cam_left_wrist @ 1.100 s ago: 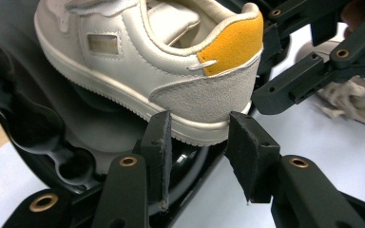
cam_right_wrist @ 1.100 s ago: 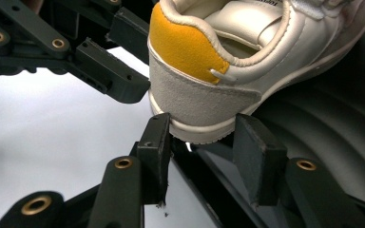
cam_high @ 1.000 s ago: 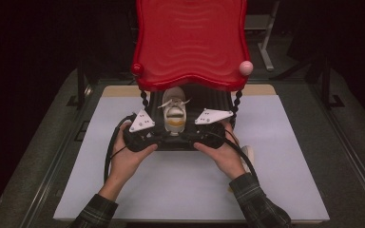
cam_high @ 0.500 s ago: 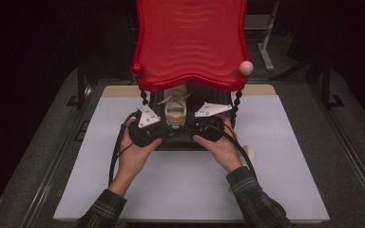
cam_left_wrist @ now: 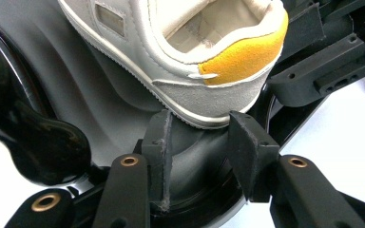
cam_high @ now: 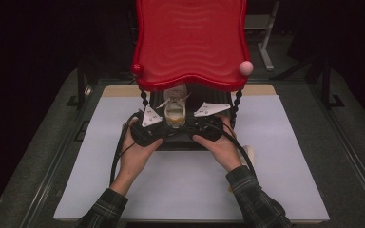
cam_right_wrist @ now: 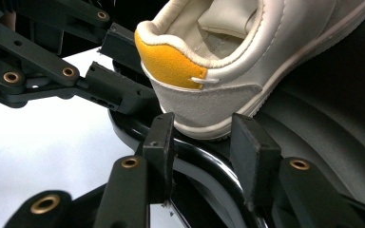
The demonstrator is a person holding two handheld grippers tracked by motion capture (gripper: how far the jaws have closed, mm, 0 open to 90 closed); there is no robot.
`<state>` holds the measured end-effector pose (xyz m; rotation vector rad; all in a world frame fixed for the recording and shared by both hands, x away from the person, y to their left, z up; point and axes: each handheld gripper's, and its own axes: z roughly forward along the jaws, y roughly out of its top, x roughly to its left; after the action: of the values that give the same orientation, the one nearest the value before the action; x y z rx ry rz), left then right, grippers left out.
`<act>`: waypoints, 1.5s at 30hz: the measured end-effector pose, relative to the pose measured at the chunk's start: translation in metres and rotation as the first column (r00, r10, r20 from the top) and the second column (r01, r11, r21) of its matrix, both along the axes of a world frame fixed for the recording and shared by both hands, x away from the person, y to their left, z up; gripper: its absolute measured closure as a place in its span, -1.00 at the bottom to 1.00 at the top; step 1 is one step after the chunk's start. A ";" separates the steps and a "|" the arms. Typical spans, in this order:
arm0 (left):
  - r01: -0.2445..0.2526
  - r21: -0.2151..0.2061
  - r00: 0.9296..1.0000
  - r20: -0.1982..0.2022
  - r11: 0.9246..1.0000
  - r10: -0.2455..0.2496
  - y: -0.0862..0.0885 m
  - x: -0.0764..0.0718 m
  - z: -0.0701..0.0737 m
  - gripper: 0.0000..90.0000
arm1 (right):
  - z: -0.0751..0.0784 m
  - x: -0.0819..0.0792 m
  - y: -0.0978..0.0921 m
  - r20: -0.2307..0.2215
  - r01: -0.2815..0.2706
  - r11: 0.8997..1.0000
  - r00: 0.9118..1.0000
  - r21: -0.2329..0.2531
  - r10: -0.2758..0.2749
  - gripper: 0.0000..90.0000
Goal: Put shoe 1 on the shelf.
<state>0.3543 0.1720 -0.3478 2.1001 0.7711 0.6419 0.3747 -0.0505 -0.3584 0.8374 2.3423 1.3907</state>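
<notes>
A white and grey sneaker (cam_high: 175, 108) with an orange heel patch stands on the black lower tray (cam_high: 180, 143) of a stand, under its red top tray (cam_high: 190, 42). Its heel faces me. My left gripper (cam_high: 165, 129) and right gripper (cam_high: 191, 127) sit side by side at the tray's front rim, just below the heel. In the left gripper view the gripper (cam_left_wrist: 197, 137) is open, its jaws straddling the rim of the tray (cam_left_wrist: 100, 95) beneath the sneaker (cam_left_wrist: 195, 57). The right gripper (cam_right_wrist: 202, 137) is open the same way under the sneaker (cam_right_wrist: 228, 61), and the tray (cam_right_wrist: 323, 118) runs off to the right.
The stand rests on a white mat (cam_high: 275, 180) over a dark table. Black beaded posts (cam_high: 238, 102) hold up the red tray, which has a pink ball (cam_high: 245, 67) and a red ball (cam_high: 137, 69) at its front corners. A small pale object (cam_high: 249, 153) lies by the right hand.
Both hands have pushed the grippers forward to the black tray's front rim, close under the sneaker's heel. The sneaker has stayed in place.
</notes>
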 end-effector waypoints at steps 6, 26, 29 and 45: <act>0.048 -0.023 0.999 -0.019 0.999 -0.048 0.007 -0.005 0.004 0.14 | 0.004 -0.006 -0.006 -0.008 -0.001 1.000 1.000 0.011 0.001 0.26; 0.124 -0.107 0.981 -0.137 0.987 -0.138 0.062 -0.052 -0.004 -0.26 | 0.012 -0.049 -0.059 -0.006 0.009 1.000 1.000 0.000 -0.009 0.12; 0.116 -0.102 0.980 -0.153 0.988 -0.130 0.071 -0.058 -0.011 -0.28 | 0.009 -0.056 -0.073 -0.014 0.024 1.000 1.000 0.001 -0.024 0.15; 0.032 -0.057 0.970 -0.240 0.998 -0.045 0.112 -0.077 -0.061 -0.53 | -0.017 -0.086 -0.145 -0.077 0.095 0.995 0.993 -0.009 -0.095 0.94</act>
<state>0.2770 0.2840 -0.4091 2.1631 0.8685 0.3436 0.2883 -0.1955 -0.3756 1.0037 2.3285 1.3350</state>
